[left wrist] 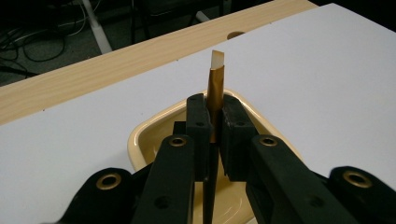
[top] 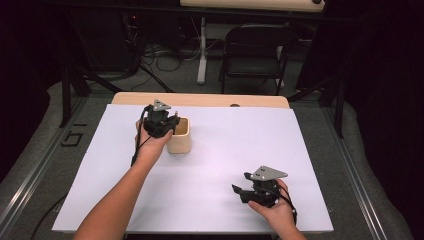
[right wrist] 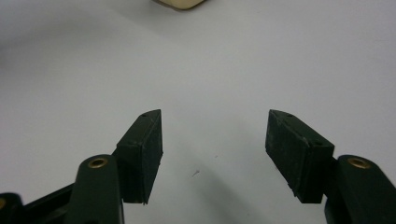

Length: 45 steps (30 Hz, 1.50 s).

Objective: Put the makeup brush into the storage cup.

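Left gripper (left wrist: 215, 135): we see it clamped on a thin brown stick (left wrist: 215, 88) above the beige cup (left wrist: 140, 140).
Right gripper (right wrist: 215, 140): we see it spread wide, holding nothing, at 4 o'clock from the cup.

Dark room, grey carpet floor (top: 320, 135), black folding chair (top: 255, 55) behind the wooden table (top: 200, 99), cables (top: 165, 60) on floor.

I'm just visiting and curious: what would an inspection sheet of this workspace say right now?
Surface: white sheet over a wooden table.
Job's things: cream cup upright; thin brown stick clamped above its mouth.
Clutter: nothing seen.
Grippers: left gripper shut on the stick; right gripper open, holding nothing, over bare sheet.
Cables: black cable along the left wrist; loose wires on the floor.
Surroundings: folding chair behind the table, dark room.
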### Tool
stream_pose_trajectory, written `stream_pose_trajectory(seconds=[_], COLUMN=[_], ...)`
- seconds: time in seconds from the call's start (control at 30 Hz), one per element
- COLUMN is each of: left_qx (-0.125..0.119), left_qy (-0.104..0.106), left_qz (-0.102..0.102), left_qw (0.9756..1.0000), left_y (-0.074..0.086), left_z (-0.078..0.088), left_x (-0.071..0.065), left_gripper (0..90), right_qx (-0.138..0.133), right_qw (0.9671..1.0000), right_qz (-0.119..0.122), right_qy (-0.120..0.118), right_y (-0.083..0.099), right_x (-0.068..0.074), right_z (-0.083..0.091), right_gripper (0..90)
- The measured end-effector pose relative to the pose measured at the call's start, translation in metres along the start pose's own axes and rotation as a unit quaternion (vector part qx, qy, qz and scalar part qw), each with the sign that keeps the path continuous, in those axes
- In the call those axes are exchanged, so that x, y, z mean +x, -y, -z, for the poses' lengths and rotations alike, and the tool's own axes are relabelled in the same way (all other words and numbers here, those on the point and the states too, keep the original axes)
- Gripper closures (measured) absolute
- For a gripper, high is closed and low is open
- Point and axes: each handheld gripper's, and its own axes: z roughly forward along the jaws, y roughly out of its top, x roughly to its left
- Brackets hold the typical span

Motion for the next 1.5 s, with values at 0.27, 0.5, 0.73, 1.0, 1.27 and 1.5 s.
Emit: stream_pose_trajectory(seconds=[0.27,0.5,0.73,1.0,1.27,1.5], left_qx=[0.007,0.011,0.013,0.014,0.004,0.005], left_qy=[0.0,-0.002,-0.004,-0.005,-0.002,0.004], left_qz=[-0.002,-0.003,-0.004,-0.003,0.006,0.014], left_qw=[1.0,0.9999,0.9999,0.9999,1.0,0.9999], left_y=[0.0023,0.0031,0.0034,0.0044,0.0066,0.0096], left_z=[-0.0031,-0.005,-0.0053,-0.0056,-0.0027,0.0033], left_x=[-0.0004,-0.0017,-0.0019,-0.0013,0.0019,0.0058], left_gripper=[83.5,83.5,83.5,83.3,59.6,41.1], right_qx=[0.0,0.0,-0.001,0.0,-0.001,0.0], right_qw=[1.0,1.0,1.0,1.0,1.0,1.0], right_qz=[0.0,0.0,-0.001,0.0,-0.001,0.0], right_qy=[-0.001,-0.001,-0.002,-0.002,-0.003,-0.002], right_y=[0.0001,0.0001,0.0,-0.0001,-0.0001,-0.0004], right_x=[0.0002,0.0,0.0,0.0004,0.0002,0.0006], right_z=[-0.0003,-0.0001,0.0001,-0.0001,0.0,0.0002], right_gripper=[36.8,36.7,36.8,36.8,36.8,36.8])
